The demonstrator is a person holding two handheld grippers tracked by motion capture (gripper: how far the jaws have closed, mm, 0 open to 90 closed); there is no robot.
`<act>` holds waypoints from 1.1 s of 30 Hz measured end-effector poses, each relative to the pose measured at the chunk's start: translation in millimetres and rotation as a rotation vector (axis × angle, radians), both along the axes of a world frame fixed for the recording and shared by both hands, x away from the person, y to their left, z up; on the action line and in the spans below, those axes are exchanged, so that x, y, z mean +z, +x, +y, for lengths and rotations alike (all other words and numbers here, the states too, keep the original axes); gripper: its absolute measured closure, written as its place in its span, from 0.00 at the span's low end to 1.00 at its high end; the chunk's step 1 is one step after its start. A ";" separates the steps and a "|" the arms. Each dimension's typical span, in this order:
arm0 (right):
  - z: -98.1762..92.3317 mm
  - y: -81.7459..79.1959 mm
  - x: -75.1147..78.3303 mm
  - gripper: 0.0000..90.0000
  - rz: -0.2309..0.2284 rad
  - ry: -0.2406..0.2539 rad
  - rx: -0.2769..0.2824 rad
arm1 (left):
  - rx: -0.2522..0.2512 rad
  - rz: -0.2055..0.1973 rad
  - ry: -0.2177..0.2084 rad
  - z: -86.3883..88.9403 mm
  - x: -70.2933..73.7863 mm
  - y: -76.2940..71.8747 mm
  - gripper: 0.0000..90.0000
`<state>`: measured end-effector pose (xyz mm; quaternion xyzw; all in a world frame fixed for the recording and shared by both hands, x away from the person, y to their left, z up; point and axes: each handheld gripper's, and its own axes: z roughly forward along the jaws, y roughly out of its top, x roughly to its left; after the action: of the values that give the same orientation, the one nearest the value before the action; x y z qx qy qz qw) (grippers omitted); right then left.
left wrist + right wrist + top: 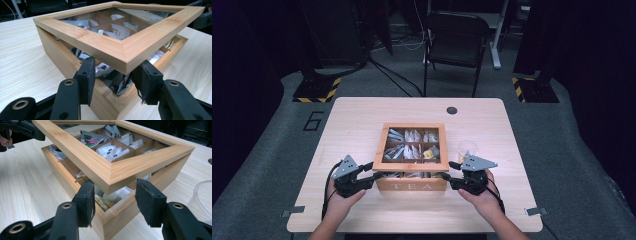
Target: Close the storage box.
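Two grippers work the hinged lid (413, 146) of a wooden tea box (412, 184) that sits at the middle of the table (357, 120), its "TEA" front facing the person. The lid is partly raised — its near edge stands clear of the box while the far edge stays low, so the opening looks about half done and the swing fully back is left.

In its own view the left gripper (113, 75) has its jaws set narrowly on either side of the lid's near left corner; the pads sit at the underside of the frame, though whether they pinch it or only prop it I cannot tell. The right gripper (115, 197) stands likewise at the near right corner, jaws somewhat apart, and a firm grip cannot be judged there either.

Through the lid's clear pane the box shows square compartments filled with tea sachets (110, 151) — white, green-and-red, one yellowish. A clear plastic cup (467, 149) stands just beside the box's right side; its contents cannot be made out.
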<state>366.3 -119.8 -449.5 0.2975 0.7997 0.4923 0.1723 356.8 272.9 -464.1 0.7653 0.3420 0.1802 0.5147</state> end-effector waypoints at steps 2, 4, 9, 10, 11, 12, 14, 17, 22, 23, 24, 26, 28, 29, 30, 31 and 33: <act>-0.3 -1.5 -1.1 0.55 0.007 0.000 0.001 | 0.003 0.000 -0.003 -0.5 -1.8 -1.2 0.59; -0.5 -2.0 -2.7 0.54 0.010 -0.008 0.005 | -0.006 0.006 0.013 0.2 -3.3 -2.0 0.59; 0.6 -2.0 -8.0 0.54 0.027 -0.019 0.009 | -0.001 0.011 0.024 -1.4 -7.9 -4.7 0.59; 0.7 -2.1 -8.7 0.54 0.026 -0.025 0.011 | -0.004 0.014 0.030 -0.6 -7.9 -5.5 0.59; 0.7 -2.2 -9.1 0.54 0.025 -0.029 0.014 | -0.010 0.019 0.031 0.6 -7.7 -6.4 0.59; 0.8 -2.1 -9.4 0.54 0.023 -0.032 0.017 | -0.009 0.022 0.027 1.5 -7.1 -7.7 0.59; -0.2 -2.7 -8.9 0.54 0.024 -0.030 0.017 | 0.002 0.014 0.020 2.1 -6.9 -9.0 0.59; -2.9 -4.0 -8.1 0.53 0.026 -0.010 0.022 | 0.000 0.029 0.035 1.5 -7.2 -10.0 0.59; -6.9 -4.5 -6.4 0.53 0.026 -0.001 0.014 | -0.003 0.037 0.047 1.9 -8.8 -12.1 0.59; -6.9 -4.5 -6.4 0.53 0.026 -0.001 0.014 | -0.003 0.037 0.047 1.9 -8.8 -12.1 0.59; -7.8 -4.0 -6.1 0.52 0.023 -0.003 0.011 | -0.004 0.028 0.047 2.8 -8.8 -13.4 0.59; -9.3 -3.9 -5.7 0.52 0.021 0.000 0.011 | -0.010 0.020 0.020 6.8 -5.4 -14.2 0.59; -10.9 -4.0 -4.8 0.52 0.019 0.006 0.002 | 0.000 0.006 0.015 7.8 -2.9 -12.9 0.59; -11.9 -3.7 -4.2 0.52 0.017 0.010 0.003 | 0.002 0.011 0.008 7.8 -2.6 -11.9 0.59; -12.9 -3.3 -3.3 0.51 0.013 0.013 -0.001 | 0.001 0.014 0.009 8.3 -2.4 -10.9 0.59; -14.0 -3.0 -2.5 0.51 0.009 0.017 -0.001 | 0.009 0.017 -0.010 7.6 -3.0 -9.9 0.59; -15.4 -2.6 -1.3 0.51 0.007 0.024 -0.011 | 0.009 0.019 -0.014 7.9 -3.0 -8.9 0.59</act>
<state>363.7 -135.2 -450.8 0.3056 0.7926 0.5000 0.1684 347.9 280.8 -467.0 0.7618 0.3514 0.1730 0.5160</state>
